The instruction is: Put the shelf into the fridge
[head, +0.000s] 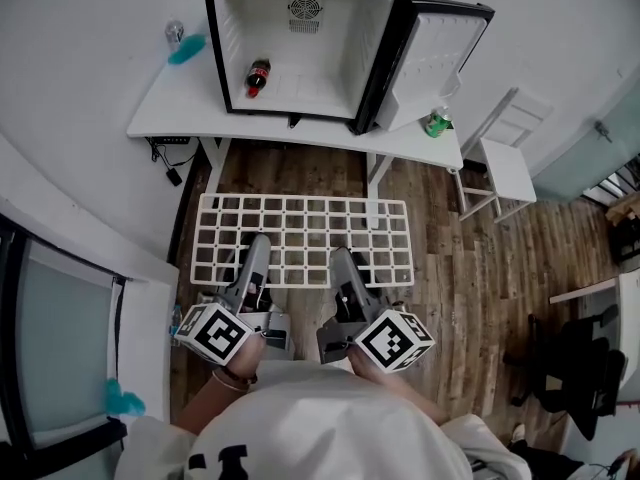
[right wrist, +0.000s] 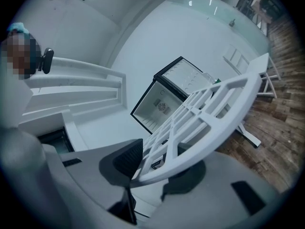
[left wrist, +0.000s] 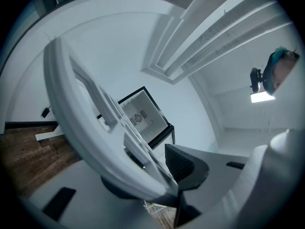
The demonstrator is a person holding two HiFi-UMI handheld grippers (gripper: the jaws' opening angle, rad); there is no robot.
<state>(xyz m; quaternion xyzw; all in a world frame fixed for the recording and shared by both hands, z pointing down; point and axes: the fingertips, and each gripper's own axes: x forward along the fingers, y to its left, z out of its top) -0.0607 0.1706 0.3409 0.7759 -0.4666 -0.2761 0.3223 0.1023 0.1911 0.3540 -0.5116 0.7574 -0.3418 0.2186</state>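
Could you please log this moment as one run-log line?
left gripper: shut on shelf | right gripper: shut on shelf | fridge: open, cola bottle inside

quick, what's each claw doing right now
left claw: closed on the near edge of the white shelf
right claw: closed on the same edge of the shelf

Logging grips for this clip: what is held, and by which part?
The shelf, held by both grippers on its near long rim: left gripper left of the middle, right gripper right of it.
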